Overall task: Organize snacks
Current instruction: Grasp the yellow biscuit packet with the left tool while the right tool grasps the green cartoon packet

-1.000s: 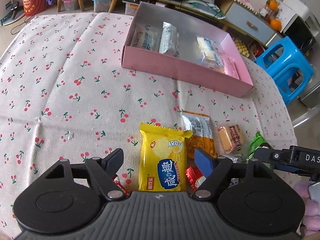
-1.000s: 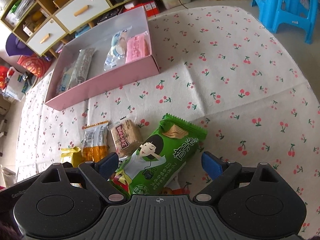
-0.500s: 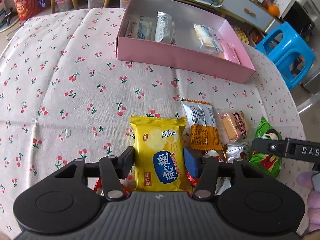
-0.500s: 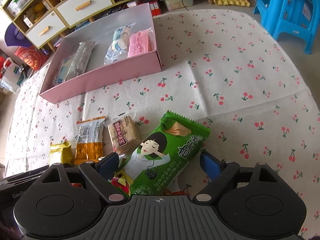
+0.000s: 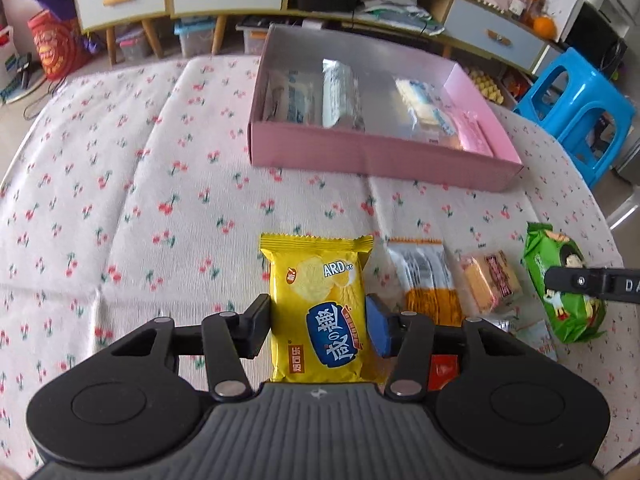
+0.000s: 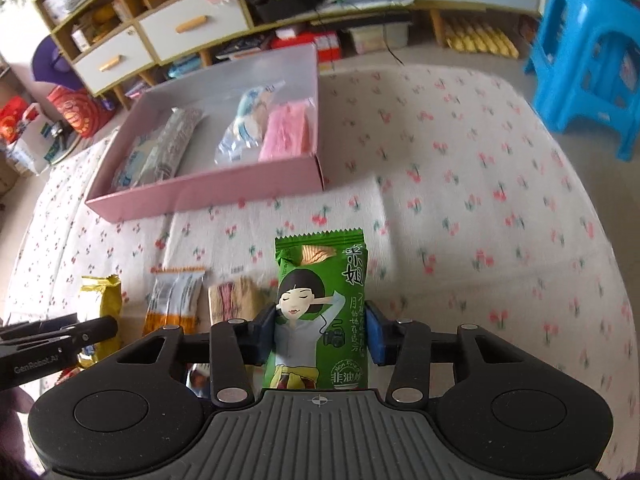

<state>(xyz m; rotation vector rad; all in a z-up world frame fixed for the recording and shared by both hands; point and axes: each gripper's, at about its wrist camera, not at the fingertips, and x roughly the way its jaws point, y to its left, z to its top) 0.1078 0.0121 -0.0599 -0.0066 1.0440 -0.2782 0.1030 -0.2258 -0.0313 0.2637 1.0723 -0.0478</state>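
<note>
The left gripper (image 5: pixel 318 318) has just been closing and now clamps the yellow packet (image 5: pixel 318 304) on both sides. To the right, the right gripper (image 6: pixel 320 332) has also just been closing, and its pads press the green packet (image 6: pixel 320 312). The step in hand is the pick-up. Next, each packet probably must rise over the near wall of the pink box (image 5: pixel 384 156). The worktop (image 5: pixel 120 184) before the box is free, and the box middle has room.
</note>
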